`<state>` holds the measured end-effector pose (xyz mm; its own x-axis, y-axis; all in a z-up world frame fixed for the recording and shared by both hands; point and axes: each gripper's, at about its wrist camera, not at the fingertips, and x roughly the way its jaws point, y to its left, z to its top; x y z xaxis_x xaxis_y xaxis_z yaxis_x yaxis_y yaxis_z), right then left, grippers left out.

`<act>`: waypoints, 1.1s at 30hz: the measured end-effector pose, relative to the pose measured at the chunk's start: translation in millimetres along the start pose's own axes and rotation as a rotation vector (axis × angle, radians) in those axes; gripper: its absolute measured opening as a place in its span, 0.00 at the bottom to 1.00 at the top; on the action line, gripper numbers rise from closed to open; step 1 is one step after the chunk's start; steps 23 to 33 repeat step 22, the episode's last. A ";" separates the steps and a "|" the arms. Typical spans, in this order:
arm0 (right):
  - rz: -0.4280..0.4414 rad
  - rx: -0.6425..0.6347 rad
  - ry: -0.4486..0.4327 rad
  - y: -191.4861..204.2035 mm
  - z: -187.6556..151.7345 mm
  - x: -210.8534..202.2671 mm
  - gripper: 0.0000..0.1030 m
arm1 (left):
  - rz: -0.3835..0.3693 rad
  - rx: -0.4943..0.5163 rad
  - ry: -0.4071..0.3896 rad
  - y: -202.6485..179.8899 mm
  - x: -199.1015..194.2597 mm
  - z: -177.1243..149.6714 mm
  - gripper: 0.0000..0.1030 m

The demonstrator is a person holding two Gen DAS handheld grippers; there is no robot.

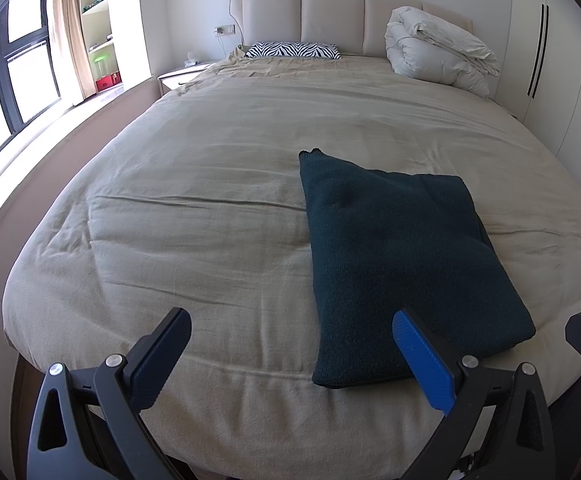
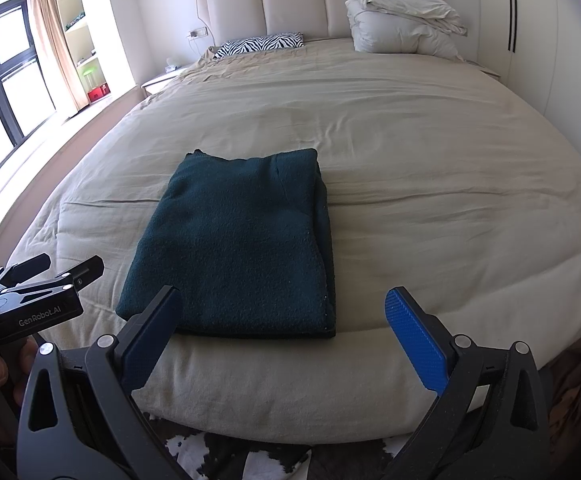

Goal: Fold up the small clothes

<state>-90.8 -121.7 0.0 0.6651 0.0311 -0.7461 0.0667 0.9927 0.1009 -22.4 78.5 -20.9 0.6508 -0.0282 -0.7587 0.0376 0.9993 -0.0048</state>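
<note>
The sweater (image 2: 234, 248) is lying folded flat on the bed (image 2: 430, 184), near the foot edge, well apart from the pillow (image 2: 260, 44) and the duvet (image 2: 402, 26), which are sitting at the far end against the headboard (image 2: 290, 4), pillow left, duvet right. The left gripper (image 1: 292, 354) is hanging wide apart over the foot edge, just left of the sweater's near corner, and the right gripper (image 2: 284, 330) is hanging wide apart before the sweater's near edge. A nightstand (image 2: 158, 80) is standing left of the bed, with a shelf (image 2: 80, 32) and window (image 2: 6, 56) further left.
</note>
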 end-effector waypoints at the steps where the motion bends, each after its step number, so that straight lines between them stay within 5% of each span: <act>1: 0.000 0.000 -0.001 -0.1 0.2 0.0 1.00 | 0.000 0.001 0.000 0.3 0.4 0.3 1.00; 33: 0.008 0.004 0.010 -1.8 -2.6 -2.5 1.00 | -0.001 0.019 -0.003 2.0 1.5 2.8 1.00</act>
